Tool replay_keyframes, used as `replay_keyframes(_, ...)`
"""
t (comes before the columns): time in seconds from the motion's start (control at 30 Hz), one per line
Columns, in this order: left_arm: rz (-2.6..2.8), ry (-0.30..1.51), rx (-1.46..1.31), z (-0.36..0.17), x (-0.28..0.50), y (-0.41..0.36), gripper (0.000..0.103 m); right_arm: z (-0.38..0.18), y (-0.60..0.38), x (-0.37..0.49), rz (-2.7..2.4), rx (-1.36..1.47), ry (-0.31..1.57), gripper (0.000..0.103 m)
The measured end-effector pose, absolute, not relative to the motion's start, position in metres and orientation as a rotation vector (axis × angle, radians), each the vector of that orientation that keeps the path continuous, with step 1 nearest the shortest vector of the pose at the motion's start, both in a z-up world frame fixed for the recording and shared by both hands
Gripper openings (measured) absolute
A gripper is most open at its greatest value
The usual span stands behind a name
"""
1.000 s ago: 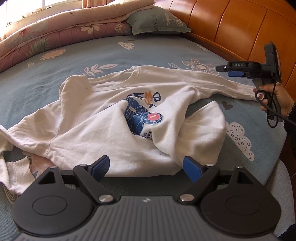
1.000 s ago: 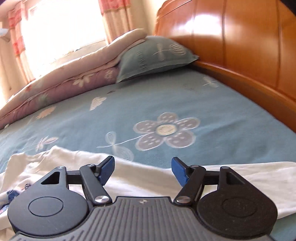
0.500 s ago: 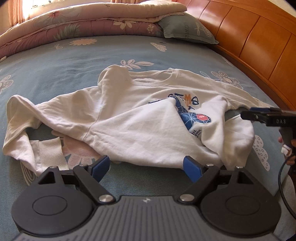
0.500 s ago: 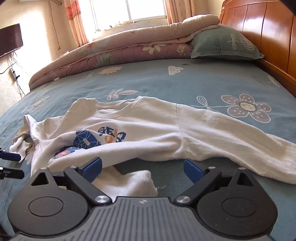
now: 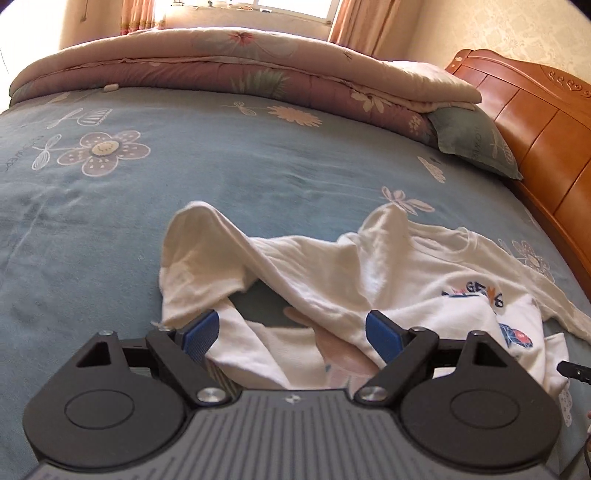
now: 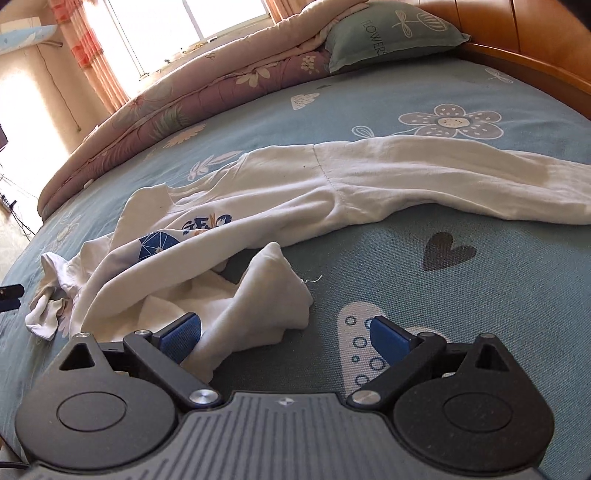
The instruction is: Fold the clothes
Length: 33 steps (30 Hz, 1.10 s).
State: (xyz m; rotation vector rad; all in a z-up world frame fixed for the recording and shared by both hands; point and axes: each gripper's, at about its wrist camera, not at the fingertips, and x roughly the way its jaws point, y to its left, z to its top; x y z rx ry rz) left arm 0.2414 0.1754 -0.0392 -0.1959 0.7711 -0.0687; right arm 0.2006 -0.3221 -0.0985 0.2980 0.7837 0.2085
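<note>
The white shirt (image 5: pixel 388 280) lies rumpled on the bed (image 5: pixel 184 177); its cuff sits between the wide left claw (image 5: pixel 291 334). The right claw (image 6: pixel 284 338), also wide, frames the shirt's hem corner, gripping nothing.

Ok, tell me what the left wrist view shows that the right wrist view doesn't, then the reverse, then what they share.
Only the left wrist view: the bunched sleeve with its cuff under the open left gripper. Only the right wrist view: the straight sleeve, a dark heart print, and the open right gripper. Both: the white sweatshirt, blue sheet, quilt, pillow.
</note>
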Motion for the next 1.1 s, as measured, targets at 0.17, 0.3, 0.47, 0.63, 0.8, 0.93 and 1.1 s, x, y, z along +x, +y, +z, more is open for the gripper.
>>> replay_keyframes(0.17, 0.009, 0.752, -0.066, -0.040, 0.286, 0.214, 0.084, -0.094, -0.323, 0.200, 0.188, 0.283, 0.773, 0.100)
replay_keyframes(0.3, 0.006, 0.782, 0.068, -0.054, 0.317, 0.234, 0.058, -0.095, -0.325, 0.201, 0.160, 0.277, 0.785, 0.100)
replay_keyframes(0.47, -0.094, 0.813, 0.109, -0.074, 0.336, 0.242, 0.048, -0.095, -0.325, 0.204, 0.141, 0.264, 0.798, 0.100)
replay_keyframes(0.63, -0.186, 0.833, 0.023, -0.085, 0.349, 0.249, 0.032, -0.094, -0.320, 0.208, 0.128, 0.240, 0.805, 0.100)
replay_keyframes(0.8, -0.248, 0.802, 0.031, -0.075, 0.335, 0.238, 0.012, -0.093, -0.316, 0.206, 0.134, 0.237, 0.803, 0.100)
replay_keyframes(0.93, -0.353, 0.775, 0.078, -0.058, 0.307, 0.209, 0.012, -0.091, -0.316, 0.204, 0.140, 0.250, 0.797, 0.100)
replay_keyframes(1.1, -0.532, 0.791, 0.156, -0.041, 0.264, 0.162, 0.012, -0.086, -0.312, 0.197, 0.164, 0.254, 0.782, 0.100)
